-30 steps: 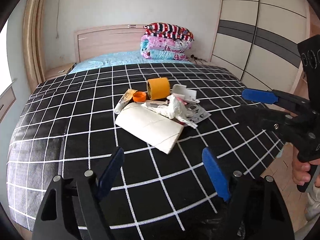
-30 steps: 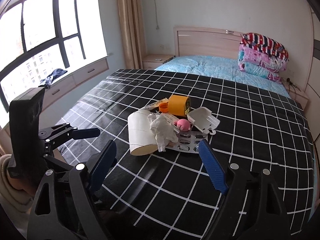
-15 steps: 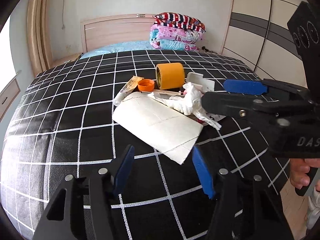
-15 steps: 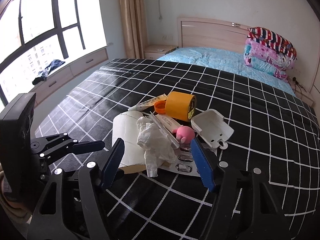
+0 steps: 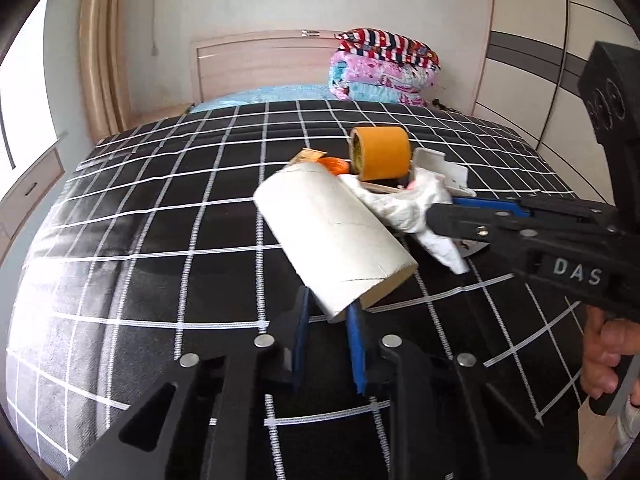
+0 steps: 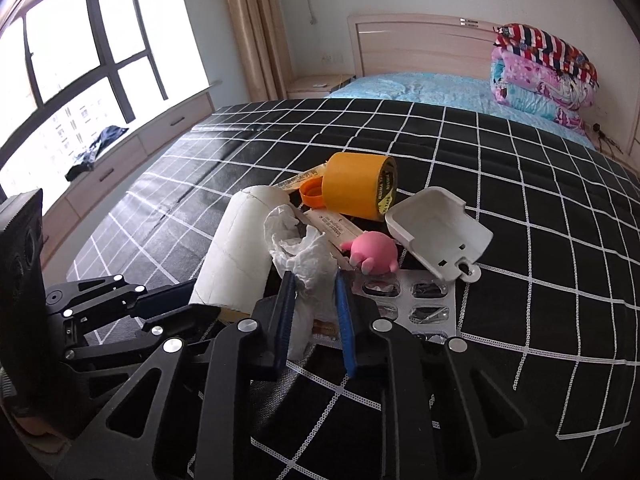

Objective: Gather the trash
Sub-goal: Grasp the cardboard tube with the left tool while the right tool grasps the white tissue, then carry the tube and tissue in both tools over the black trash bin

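A pile of trash lies on the black checked bedspread (image 5: pixel 160 240). My left gripper (image 5: pixel 328 312) is shut on the near end of a white cardboard tube (image 5: pixel 332 232), which is tilted up. The tube also shows in the right wrist view (image 6: pixel 236 260). My right gripper (image 6: pixel 314 296) is shut on a crumpled white tissue (image 6: pixel 304 252); it also shows in the left wrist view (image 5: pixel 404 204). In the pile are an orange tape roll (image 6: pixel 356 188), an orange cap (image 6: pixel 312 194), a pink toy (image 6: pixel 372 256), a white plastic case (image 6: pixel 436 232) and a blister pack (image 6: pixel 412 304).
Folded colourful quilts (image 5: pixel 380 68) are stacked at the headboard (image 5: pixel 256 68). A wardrobe (image 5: pixel 532 40) stands to the right of the bed. A window seat with dark clothing (image 6: pixel 92 152) runs along the window. A bedside table (image 6: pixel 320 84) stands by the curtain.
Both grippers moved forward into the pile and closed. The left one took hold of the cardboard tube and lifted its end; the right one took hold of the tissue.
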A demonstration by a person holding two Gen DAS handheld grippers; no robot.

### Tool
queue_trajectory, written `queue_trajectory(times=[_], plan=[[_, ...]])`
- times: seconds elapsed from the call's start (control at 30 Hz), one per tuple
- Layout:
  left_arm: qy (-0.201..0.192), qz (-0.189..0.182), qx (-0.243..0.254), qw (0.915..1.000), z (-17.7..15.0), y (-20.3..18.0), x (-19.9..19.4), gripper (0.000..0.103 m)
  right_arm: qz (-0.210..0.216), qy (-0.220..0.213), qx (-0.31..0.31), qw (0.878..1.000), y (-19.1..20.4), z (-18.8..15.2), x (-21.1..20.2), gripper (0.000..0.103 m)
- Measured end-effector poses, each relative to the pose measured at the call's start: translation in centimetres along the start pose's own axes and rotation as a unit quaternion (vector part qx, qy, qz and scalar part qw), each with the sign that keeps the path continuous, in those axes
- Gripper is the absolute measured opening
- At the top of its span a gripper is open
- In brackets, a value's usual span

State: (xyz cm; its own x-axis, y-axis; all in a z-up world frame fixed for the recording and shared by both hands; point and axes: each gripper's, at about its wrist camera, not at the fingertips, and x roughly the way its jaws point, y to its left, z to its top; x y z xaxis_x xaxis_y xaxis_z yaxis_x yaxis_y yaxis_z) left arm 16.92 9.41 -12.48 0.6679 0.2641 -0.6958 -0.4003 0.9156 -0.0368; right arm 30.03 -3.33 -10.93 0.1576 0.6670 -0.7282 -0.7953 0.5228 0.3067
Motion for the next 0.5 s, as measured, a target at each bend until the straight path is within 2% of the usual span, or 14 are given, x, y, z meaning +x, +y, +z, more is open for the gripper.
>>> queue_trajectory(times=[0.3, 0.5], plan=[[-0.025, 0.015, -0.024, 0.9993, -0.8, 1.4, -2.0, 0.007, -0.004, -0.024, 0.011, 1.0, 0.4, -0.2, -2.4, 0.012], [-0.061, 0.033, -0.008, 0.9976, -1.1, 1.7, -4.5, 0.007, -0.007, -0.04, 0.016, 0.999, 0.6, -0.7, -4.7, 0.012]])
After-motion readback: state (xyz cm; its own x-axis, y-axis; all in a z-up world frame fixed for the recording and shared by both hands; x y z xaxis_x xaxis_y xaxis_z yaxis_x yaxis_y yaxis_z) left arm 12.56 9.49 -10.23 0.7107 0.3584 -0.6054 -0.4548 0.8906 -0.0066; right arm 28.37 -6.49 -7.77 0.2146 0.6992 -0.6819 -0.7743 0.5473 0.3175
